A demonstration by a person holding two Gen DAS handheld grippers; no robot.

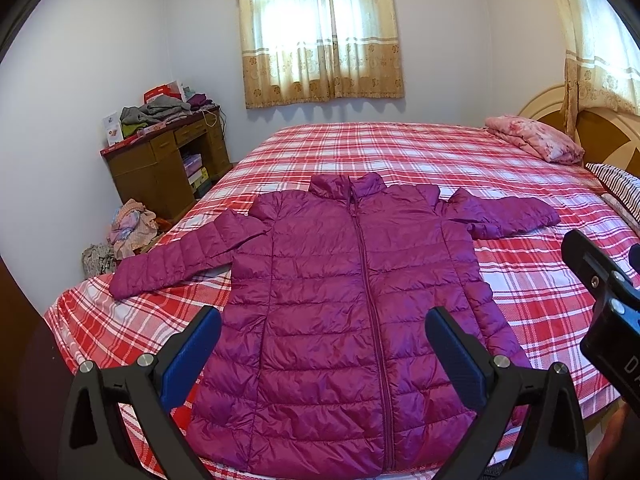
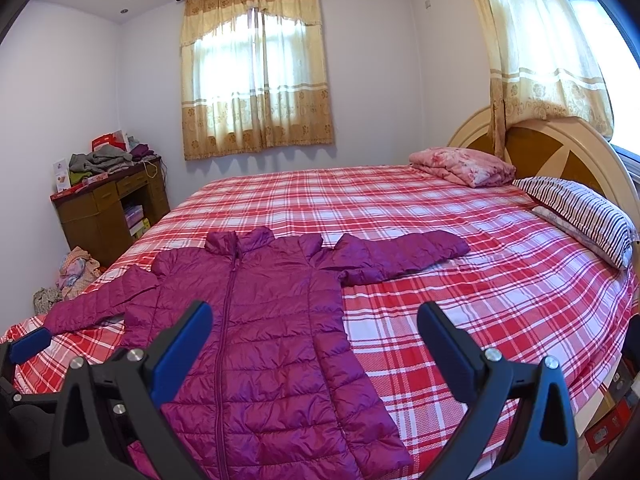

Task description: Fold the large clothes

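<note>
The magenta quilted puffer jacket (image 1: pixel 352 304) is lying flat, zipped, sleeves spread, on the red-and-white plaid bedsheet (image 1: pixel 532 280). You are holding your left gripper (image 1: pixel 324 344) above its hem with jaws spread wide and empty, while your right gripper (image 2: pixel 316 344) is hovering equally wide and empty over the jacket's right edge.

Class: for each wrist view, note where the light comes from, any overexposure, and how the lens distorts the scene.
Left wrist view: daylight through the curtained window, its centre blown out; fisheye bends the walls and leaves dark corners. Right wrist view: the same window glows, brighter glare upper right; the bed edge curves; the purple jacket shows a soft sheen.
</note>
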